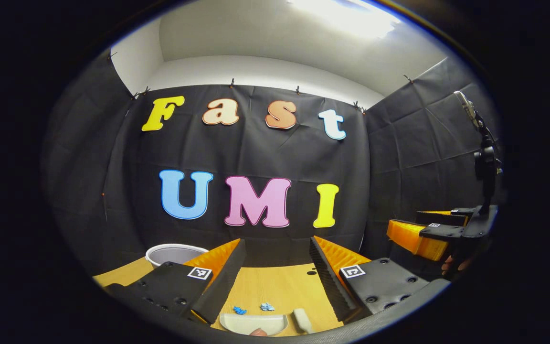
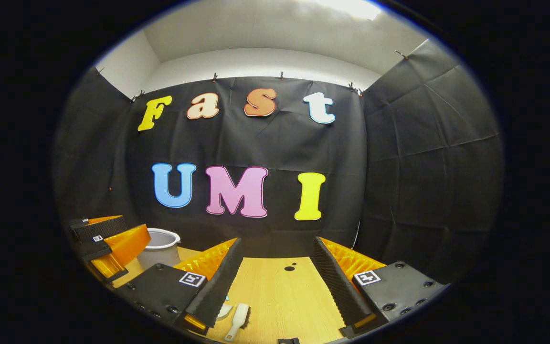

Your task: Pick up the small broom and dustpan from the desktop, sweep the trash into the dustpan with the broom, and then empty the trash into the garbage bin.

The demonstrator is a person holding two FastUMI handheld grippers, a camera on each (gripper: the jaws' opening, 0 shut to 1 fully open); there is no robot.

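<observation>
We find the small white broom lying flat on the wooden desktop, low in the right gripper view, just beside the inner face of that gripper's left finger; its handle points toward us and its head away. The white dustpan rests just beside it, best seen at the bottom of the left gripper view, with the broom's head near its right edge. Two small blue scraps of trash lie on the wood just beyond the dustpan's far rim, apart from each other and not yet inside it. Farther back on the left stands the white garbage bin, well apart from the tools. Our left gripper hangs above the dustpan with its fingers spread wide and nothing between them; our right gripper hovers above the broom, likewise spread wide and empty. We judge the task to be at its very start: neither tool is lifted, the scraps are unswept, and the bin has yet to receive anything as far as we can tell. What remains is grasping both tools, sweeping, and emptying the dustpan.
</observation>
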